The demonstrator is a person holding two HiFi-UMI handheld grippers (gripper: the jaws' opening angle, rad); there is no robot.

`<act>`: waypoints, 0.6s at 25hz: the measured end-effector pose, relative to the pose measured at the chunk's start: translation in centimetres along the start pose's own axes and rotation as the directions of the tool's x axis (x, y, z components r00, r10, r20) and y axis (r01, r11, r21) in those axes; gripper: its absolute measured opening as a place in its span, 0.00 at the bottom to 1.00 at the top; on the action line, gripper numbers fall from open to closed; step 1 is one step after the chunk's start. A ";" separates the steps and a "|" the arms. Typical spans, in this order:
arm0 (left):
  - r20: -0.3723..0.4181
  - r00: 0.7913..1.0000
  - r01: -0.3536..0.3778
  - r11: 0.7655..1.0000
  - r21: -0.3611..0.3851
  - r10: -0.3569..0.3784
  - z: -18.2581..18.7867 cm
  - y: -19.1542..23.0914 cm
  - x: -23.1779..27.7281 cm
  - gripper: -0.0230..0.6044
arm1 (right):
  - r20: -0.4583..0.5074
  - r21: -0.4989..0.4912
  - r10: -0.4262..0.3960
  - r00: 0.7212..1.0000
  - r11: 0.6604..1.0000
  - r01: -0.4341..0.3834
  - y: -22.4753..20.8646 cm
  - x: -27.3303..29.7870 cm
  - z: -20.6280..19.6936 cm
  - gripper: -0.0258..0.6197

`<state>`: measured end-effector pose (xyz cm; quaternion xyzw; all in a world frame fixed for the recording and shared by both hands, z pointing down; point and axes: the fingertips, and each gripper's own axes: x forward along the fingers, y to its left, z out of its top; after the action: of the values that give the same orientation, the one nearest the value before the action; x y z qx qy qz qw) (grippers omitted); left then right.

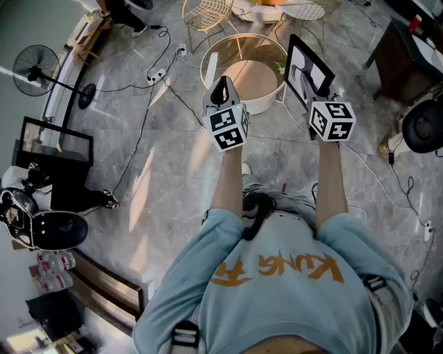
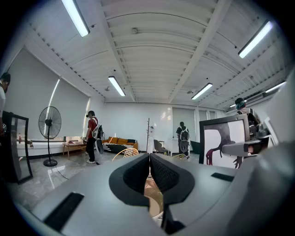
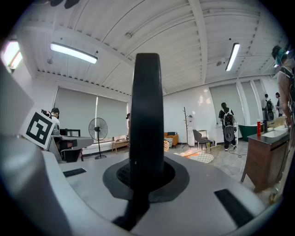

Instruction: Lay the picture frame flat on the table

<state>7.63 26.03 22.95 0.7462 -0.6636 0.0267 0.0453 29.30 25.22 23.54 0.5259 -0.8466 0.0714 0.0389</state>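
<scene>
The picture frame (image 1: pixel 306 69), black-edged with a white print, stands upright in the air just right of the round glass-topped table (image 1: pixel 210 63). My right gripper (image 1: pixel 320 95) is shut on its lower edge. In the right gripper view the frame (image 3: pixel 147 101) shows edge-on as a black bar rising from between the pads (image 3: pixel 120 173). My left gripper (image 1: pixel 221 88) hovers over the table's near rim, shut and holding nothing; its pads (image 2: pixel 138 173) meet at the tips. The left gripper view shows the frame (image 2: pixel 226 138) at the right, its picture facing that gripper.
A gold wire chair (image 1: pixel 207 12) stands beyond the table. Cables and a power strip (image 1: pixel 158 75) lie on the marble floor to the left. A standing fan (image 1: pixel 39 68) and a black-framed panel (image 1: pixel 55 142) are far left, a dark cabinet (image 1: pixel 396 50) far right. People (image 2: pixel 92 136) stand farther off.
</scene>
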 end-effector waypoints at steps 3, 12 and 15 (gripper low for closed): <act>0.002 1.000 -0.004 1.000 0.004 0.004 0.6 0.7 0.1 0.07 | -0.006 -0.015 0.016 1.000 1.000 -0.016 0.8 0.6 0.4 0.05; -0.017 1.000 0.010 1.000 0.022 -0.010 0.4 1.1 0.5 0.07 | 0.018 0.032 0.017 1.000 0.999 -0.018 0.6 1.7 0.9 0.05; -0.016 1.000 0.014 1.000 0.019 -0.013 0.5 1.4 0.8 0.07 | 0.026 0.038 0.023 0.999 0.999 -0.024 0.7 2.1 1.1 0.05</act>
<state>6.31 25.02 22.59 0.7508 -0.6580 0.0387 0.0436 27.76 23.44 22.73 0.5173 -0.8518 0.0812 0.0171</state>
